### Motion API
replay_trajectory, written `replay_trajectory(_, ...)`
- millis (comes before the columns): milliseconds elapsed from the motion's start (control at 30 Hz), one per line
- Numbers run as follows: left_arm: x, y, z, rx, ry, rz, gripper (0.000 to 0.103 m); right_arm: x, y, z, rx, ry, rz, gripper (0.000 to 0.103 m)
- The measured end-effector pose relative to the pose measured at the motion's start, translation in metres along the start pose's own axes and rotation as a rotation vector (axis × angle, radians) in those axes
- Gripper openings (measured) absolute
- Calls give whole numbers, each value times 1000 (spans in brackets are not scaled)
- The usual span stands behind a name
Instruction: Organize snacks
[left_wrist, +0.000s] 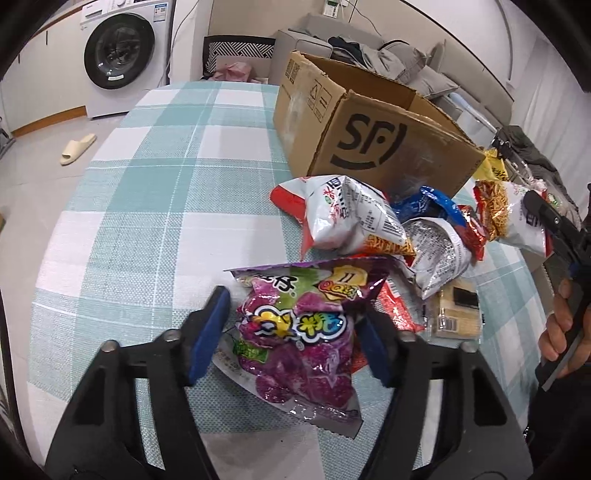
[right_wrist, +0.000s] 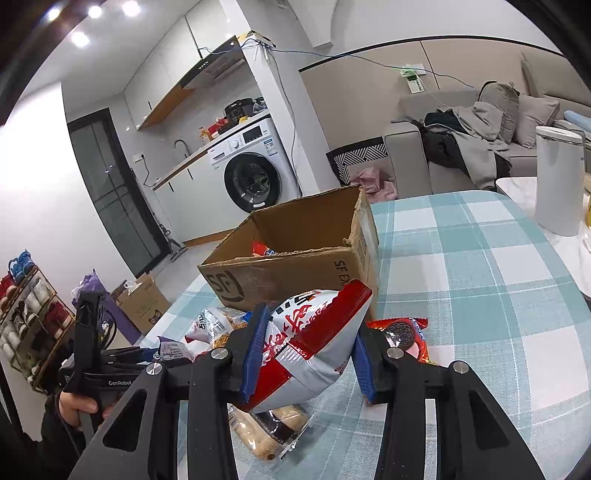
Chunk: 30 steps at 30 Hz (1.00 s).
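My left gripper (left_wrist: 291, 325) pinches the purple candy bag (left_wrist: 295, 325) above the table (left_wrist: 147, 184); right gripper (right_wrist: 308, 354) clamps the red-and-white bag (right_wrist: 306, 343). Cardboard box (right_wrist: 288, 269) at twelve o'clock: I'd clear its rim before releasing.

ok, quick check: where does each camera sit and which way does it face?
Left wrist: on the left gripper, angled down at the checked table; its fingers pinch a purple candy bag; the person's other hand shows at right.
Right wrist: on the right gripper, facing the cardboard box; it grips a red and white snack bag.
Shared: box, table, snack pile, washing machine.
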<state>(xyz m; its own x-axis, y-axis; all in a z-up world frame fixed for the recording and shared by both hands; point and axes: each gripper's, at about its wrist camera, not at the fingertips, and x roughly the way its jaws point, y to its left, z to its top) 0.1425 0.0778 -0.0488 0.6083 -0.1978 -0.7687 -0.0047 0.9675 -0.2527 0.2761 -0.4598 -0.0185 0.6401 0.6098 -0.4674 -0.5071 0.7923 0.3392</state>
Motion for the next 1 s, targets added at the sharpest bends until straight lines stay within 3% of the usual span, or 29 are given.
replay_trajectory(167,-3,-4,-3,13,-19,-7,49,0,3,0,-5,2,6,42)
replay_trajectory(1000,-51,-29,11,53,-175,7,48,-4,11,2,-14,-7,34,42)
